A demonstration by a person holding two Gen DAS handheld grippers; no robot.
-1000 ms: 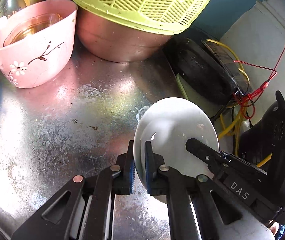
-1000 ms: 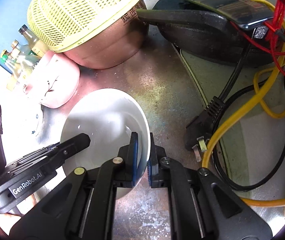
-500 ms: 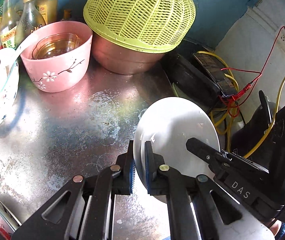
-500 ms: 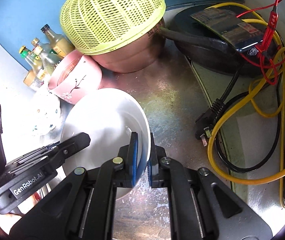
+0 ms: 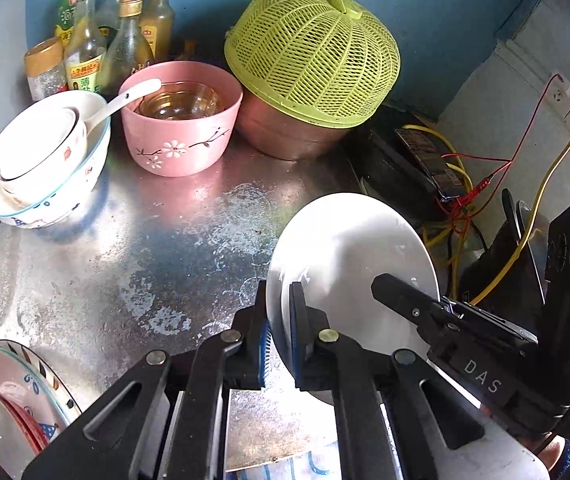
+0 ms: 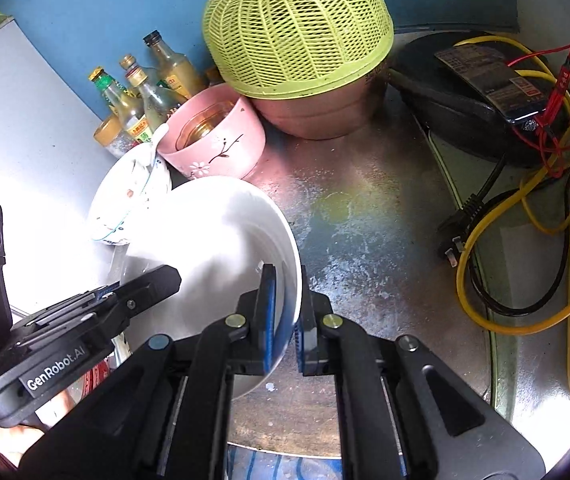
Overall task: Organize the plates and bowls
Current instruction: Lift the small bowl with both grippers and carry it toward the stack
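Left view: the left tool (image 5: pixel 279 338) pinched the rim of the white bowl (image 5: pixel 349 256), lifted above the metal desk (image 5: pixel 157 264). Right view: the right tool (image 6: pixel 285 332) pinched the opposite rim of it. It looked hard, smooth, breakable, so both rims seemed the best hold.

left gripper (image 5: pixel 279 334): jaws clamped, angled down | right gripper (image 6: pixel 285 330): same

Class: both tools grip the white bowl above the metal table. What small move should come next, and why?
Probably carry the white bowl left toward the stacked bowls. Left tool and right tool clamp opposite rims, and the bowl is clear of the metal table.
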